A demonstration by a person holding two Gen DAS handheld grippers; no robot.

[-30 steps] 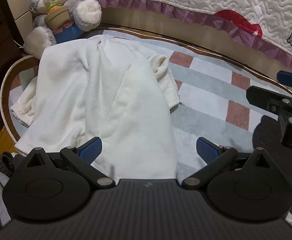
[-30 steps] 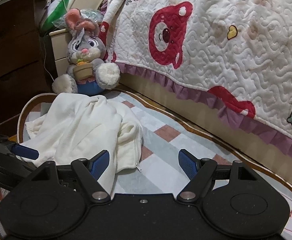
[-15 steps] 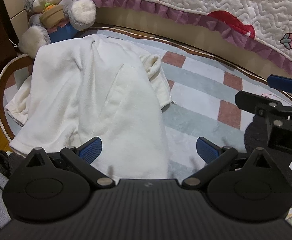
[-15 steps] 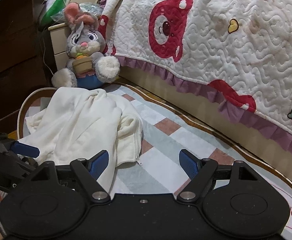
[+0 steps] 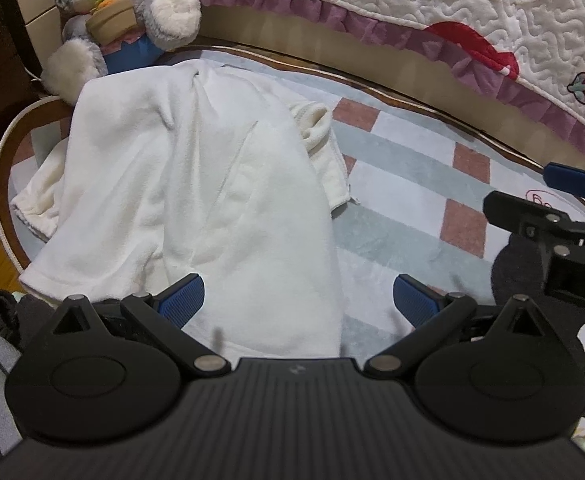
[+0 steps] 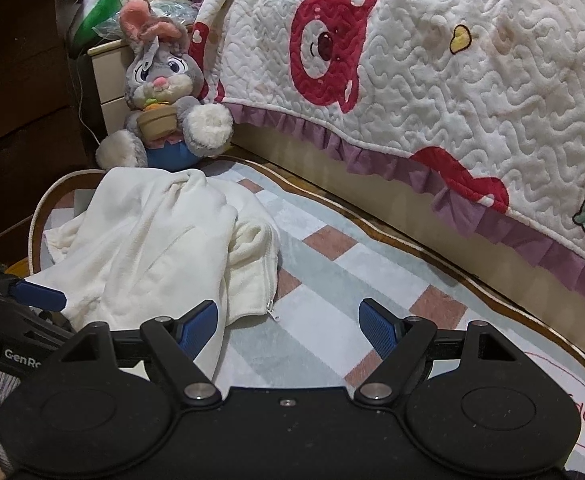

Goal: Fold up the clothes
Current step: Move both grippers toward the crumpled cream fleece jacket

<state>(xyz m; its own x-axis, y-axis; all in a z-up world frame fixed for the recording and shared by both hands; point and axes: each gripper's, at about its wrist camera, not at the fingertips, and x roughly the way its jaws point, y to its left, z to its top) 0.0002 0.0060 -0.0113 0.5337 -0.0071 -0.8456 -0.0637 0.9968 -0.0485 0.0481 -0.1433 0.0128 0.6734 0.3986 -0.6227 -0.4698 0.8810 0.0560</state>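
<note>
— Where was the garment?
— The white fleece jacket (image 5: 196,184) lay rumpled at the rug's (image 5: 404,216) left end, one side flopped over, zip edge exposed, near the plush rabbit (image 6: 164,100).
— The tongs?
— Left gripper (image 5: 298,300) and right gripper (image 6: 288,320) both gaped, empty.
— Progress?
— Barely started, I judged; no tidy fold was made.

A checked rug of pale grey, white and rust-pink squares with a brown rope-trimmed border (image 6: 332,264) covers the floor. Along its far edge runs a beige bed base (image 6: 392,196), draped with a white quilted bedspread printed with red bears and edged in a purple frill (image 6: 472,80). At the rug's far left corner a grey plush rabbit holding a flowerpot (image 6: 164,108) sits against a cream drawer unit (image 6: 110,80). Dark wooden furniture (image 6: 20,112) stands left of it. The light is dim and warm.
</note>
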